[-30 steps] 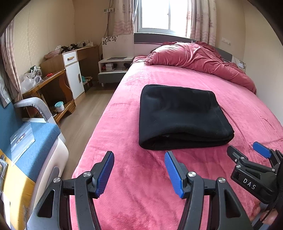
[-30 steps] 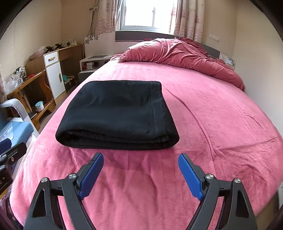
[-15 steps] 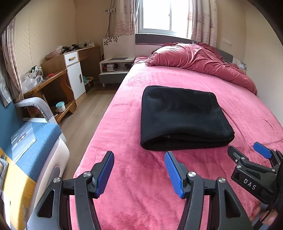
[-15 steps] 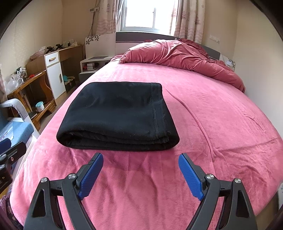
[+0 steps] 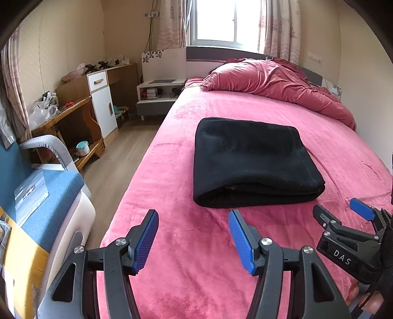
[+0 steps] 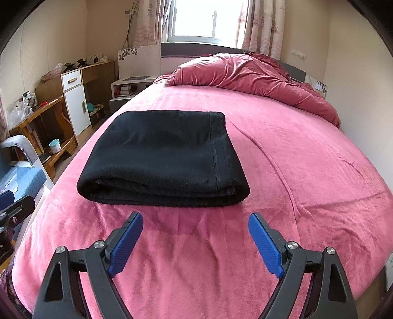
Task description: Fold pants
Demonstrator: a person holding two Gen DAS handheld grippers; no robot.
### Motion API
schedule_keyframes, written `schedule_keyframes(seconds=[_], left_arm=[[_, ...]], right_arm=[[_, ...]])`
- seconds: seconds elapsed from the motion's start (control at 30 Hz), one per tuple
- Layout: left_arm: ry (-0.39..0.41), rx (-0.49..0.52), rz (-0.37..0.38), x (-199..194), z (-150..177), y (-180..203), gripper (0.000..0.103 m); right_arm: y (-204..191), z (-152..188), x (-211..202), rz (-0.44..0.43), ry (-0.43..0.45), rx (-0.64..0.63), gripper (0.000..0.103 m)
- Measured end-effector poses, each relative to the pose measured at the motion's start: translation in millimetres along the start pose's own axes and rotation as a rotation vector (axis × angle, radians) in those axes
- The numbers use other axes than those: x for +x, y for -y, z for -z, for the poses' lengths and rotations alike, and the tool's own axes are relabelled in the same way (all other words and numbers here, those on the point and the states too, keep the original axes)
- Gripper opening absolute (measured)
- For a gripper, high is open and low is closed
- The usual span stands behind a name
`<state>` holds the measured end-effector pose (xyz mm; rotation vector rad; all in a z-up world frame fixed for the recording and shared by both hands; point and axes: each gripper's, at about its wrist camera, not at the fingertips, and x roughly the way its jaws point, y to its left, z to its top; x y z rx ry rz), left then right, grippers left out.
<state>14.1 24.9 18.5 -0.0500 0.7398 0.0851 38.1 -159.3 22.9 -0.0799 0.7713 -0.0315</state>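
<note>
My left claw and right claw hover released, near the black pants, folded flat on the pink bed. I should only press corners lightly.

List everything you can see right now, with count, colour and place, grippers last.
folded pants: one, black, middle of the bed
bed: one, pink cover
duvet: one, dark pink, bunched at the head end
nightstand: one, white and grey, left of the bed head
cabinet: one, white front, left wall
cup: one, teal and white, low wooden shelf
chair: one, blue seat, near left
window: one, curtained
left gripper: open, short of the pants
right gripper: open, short of the pants
</note>
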Motion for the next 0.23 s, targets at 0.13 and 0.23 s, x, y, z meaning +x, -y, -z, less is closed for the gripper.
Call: schedule_keyframes(seconds=[0.13, 0.23], left_arm=[[0.019, 0.002, -0.001, -0.7, 0.7, 0.2, 0.061], [0.006, -0.002, -0.008, 2.9, 1.8, 0.3, 0.061]], right_arm=[[3.9, 3.0, 3.9, 0.001, -0.01, 0.01, 0.088], [8.9, 5.8, 8.6, 0.004, -0.025, 0.024, 0.088]])
